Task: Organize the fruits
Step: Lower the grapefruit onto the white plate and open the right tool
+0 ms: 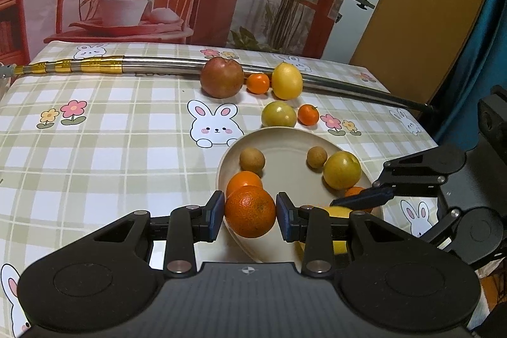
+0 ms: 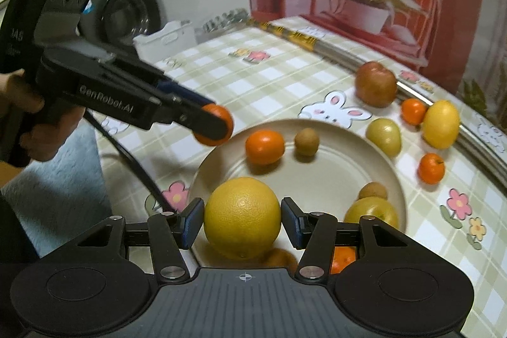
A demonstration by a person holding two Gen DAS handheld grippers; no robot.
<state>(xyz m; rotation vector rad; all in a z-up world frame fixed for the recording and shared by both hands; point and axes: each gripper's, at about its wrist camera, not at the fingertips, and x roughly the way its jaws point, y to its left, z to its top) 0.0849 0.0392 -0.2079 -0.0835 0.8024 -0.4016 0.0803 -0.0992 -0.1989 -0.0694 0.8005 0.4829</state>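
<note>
On the checked surface [image 1: 95, 167], a steel pole [image 1: 164, 65] runs along the far edge. Just in front of it, from left to right, lie a reddish-brown apple [image 1: 222, 77], a small tangerine [image 1: 258, 83] and a lemon [image 1: 287, 80]; nearer lie a green-yellow fruit [image 1: 279, 115] and a second small tangerine [image 1: 308, 114]. The beige plate [image 1: 285, 160] holds two small brown fruits [image 1: 252, 160], an orange [image 1: 243, 181] and a yellow-green fruit [image 1: 342, 170]. The left gripper [image 1: 250, 213] has its fingers closed against an orange [image 1: 250, 211], held above the plate's near left rim. The right gripper [image 2: 242, 219] has its fingers closed against a large yellow citrus fruit [image 2: 242, 217], held above the plate's near edge.
</note>
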